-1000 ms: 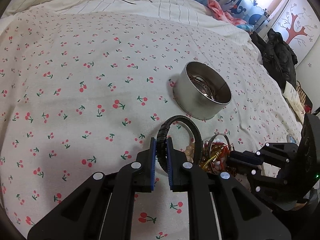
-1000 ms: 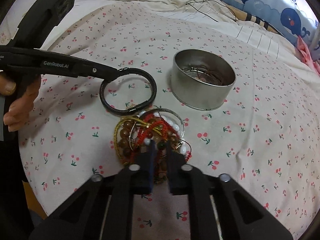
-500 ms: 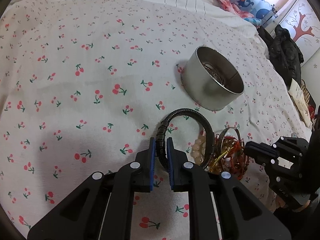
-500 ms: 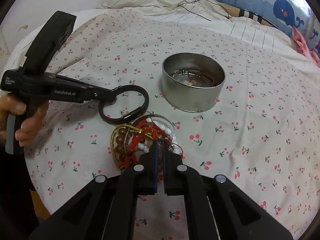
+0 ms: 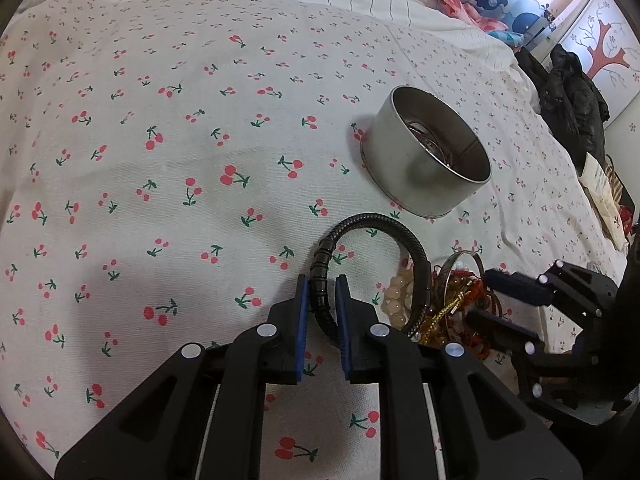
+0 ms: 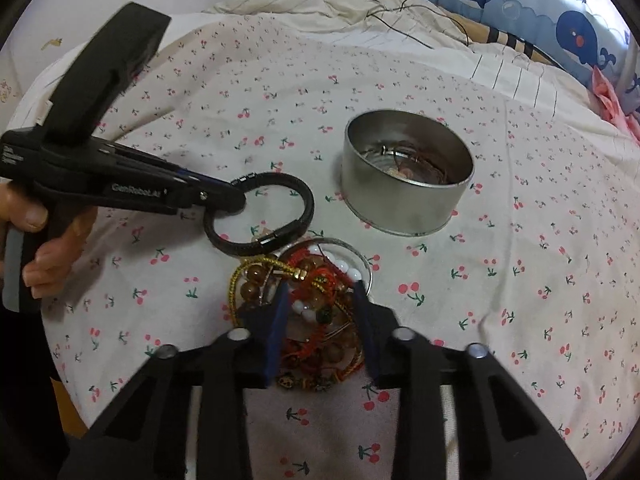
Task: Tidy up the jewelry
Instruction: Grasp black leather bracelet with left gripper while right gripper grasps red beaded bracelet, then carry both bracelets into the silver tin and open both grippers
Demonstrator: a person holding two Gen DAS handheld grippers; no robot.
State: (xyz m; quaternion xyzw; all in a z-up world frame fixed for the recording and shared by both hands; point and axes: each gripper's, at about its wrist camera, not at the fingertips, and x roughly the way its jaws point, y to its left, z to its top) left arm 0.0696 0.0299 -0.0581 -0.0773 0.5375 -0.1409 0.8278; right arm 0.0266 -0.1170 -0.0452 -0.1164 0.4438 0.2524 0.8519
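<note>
My left gripper (image 5: 322, 280) is shut on a black braided bracelet (image 5: 404, 236), held just above the cherry-print sheet; both show in the right wrist view, gripper (image 6: 236, 196) and bracelet (image 6: 296, 220). A pile of bead, gold and red-cord bracelets (image 6: 316, 292) lies beside the black one, also in the left wrist view (image 5: 452, 300). My right gripper (image 6: 320, 288) is open, its fingers on either side of the pile; it also shows in the left wrist view (image 5: 480, 294). A round metal tin (image 6: 404, 200) with jewelry inside stands beyond the pile, also in the left wrist view (image 5: 424, 176).
The cherry-print sheet (image 5: 180, 160) covers a bed. A crumpled white blanket with a thin cable (image 6: 360, 4) and whale-print pillows (image 6: 520, 0) lie at the far side. Dark clothes (image 5: 572, 92) lie off the right edge.
My right gripper has opened from shut and now straddles the pile. My left gripper still holds the black bracelet and has moved closer to the tin.
</note>
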